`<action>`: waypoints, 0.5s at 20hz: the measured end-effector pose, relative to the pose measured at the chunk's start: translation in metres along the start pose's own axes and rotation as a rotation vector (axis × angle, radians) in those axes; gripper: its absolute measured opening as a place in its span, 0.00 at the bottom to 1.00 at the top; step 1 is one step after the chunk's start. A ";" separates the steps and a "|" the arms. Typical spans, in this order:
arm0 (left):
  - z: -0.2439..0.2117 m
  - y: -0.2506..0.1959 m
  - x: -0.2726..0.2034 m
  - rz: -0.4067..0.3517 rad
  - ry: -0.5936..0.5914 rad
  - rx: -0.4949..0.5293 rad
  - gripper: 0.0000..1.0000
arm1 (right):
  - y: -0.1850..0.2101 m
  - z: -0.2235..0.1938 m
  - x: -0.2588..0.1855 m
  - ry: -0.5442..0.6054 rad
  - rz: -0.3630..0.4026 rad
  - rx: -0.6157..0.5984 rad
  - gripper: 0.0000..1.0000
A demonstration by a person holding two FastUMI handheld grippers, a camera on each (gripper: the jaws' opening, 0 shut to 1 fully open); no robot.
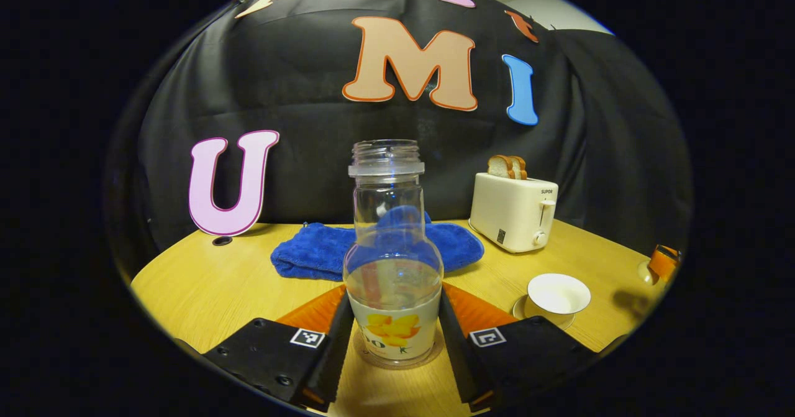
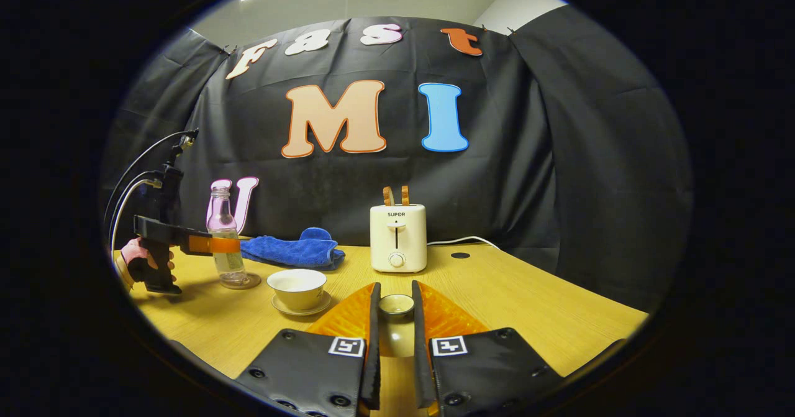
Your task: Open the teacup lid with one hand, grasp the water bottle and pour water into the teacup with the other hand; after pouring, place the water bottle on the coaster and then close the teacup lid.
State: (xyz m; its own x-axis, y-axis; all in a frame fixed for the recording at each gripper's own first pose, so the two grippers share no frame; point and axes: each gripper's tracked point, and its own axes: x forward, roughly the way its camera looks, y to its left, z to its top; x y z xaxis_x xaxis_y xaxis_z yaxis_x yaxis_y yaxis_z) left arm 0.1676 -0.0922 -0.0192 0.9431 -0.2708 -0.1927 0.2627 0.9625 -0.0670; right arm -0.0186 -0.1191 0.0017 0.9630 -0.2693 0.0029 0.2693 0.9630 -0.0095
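A clear, uncapped water bottle point(image 1: 394, 261), part full, with a flower label, stands upright on a round coaster point(image 1: 397, 360). My left gripper point(image 1: 393, 296) is shut on it, a finger pressed to each side of its lower body. From the right gripper view the same bottle point(image 2: 222, 230) stands at the far left, with the left gripper point(image 2: 217, 244) and a gloved hand point(image 2: 133, 252) on it. The white teacup point(image 2: 297, 283) sits open on its saucer point(image 2: 302, 309). My right gripper point(image 2: 395, 291) is shut on the small teacup lid point(image 2: 396, 305), held above the table to the cup's right.
A cream toaster point(image 2: 398, 238) holding bread slices stands at the back, its cable point(image 2: 463, 240) trailing right. A crumpled blue towel point(image 2: 292, 249) lies behind the bottle. There are small round holes point(image 2: 460, 255) in the wooden table point(image 2: 528, 305). Cables point(image 2: 133, 181) rise from the left gripper.
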 end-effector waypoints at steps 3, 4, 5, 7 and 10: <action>-0.008 0.000 0.006 0.002 0.022 0.007 0.70 | 0.000 0.000 0.000 0.000 0.000 0.000 0.25; -0.008 0.002 0.003 0.005 0.026 0.011 0.70 | 0.000 0.000 0.000 0.000 0.000 0.000 0.25; -0.006 0.003 0.004 0.009 0.018 0.013 0.71 | 0.000 0.000 0.000 -0.001 0.000 0.000 0.25; -0.005 0.004 0.006 0.008 0.008 0.013 0.71 | 0.000 0.000 0.000 0.000 0.000 0.000 0.24; -0.009 0.004 0.006 0.004 0.020 0.019 0.72 | 0.000 0.000 0.000 -0.001 0.000 0.000 0.25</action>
State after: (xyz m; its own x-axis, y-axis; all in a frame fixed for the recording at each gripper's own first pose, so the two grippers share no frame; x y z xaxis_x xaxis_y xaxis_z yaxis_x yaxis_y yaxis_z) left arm 0.1723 -0.0900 -0.0292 0.9401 -0.2666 -0.2125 0.2626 0.9637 -0.0471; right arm -0.0186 -0.1190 0.0019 0.9630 -0.2696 0.0040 0.2696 0.9629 -0.0099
